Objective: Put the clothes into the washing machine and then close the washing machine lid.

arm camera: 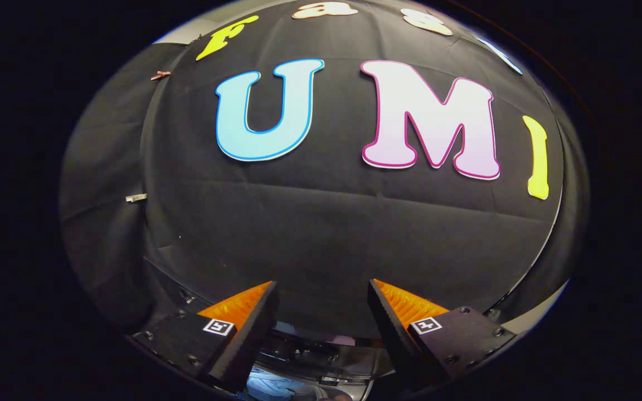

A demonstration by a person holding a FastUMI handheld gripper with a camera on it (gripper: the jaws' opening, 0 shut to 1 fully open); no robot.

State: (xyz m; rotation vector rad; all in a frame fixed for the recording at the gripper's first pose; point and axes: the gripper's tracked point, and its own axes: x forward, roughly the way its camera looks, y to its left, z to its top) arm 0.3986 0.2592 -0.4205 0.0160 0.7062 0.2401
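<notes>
My gripper (322, 287) is open, its two fingers spread wide with nothing between them. It faces the black cloth wall of the booth. Low between the fingers shows the dark top of the washing machine (321, 356), seen only as a narrow strip. A patch of light blue cloth (271, 385) lies just under the left finger; how much of it there is I cannot tell. The machine's lid and opening are mostly hidden by the fingers.
The black cloth wall (326, 234) stands close ahead. Two small clips (136, 197) hold the cloth at the left seam. A pale strip of table or floor edge (538, 314) shows beyond the right finger.
</notes>
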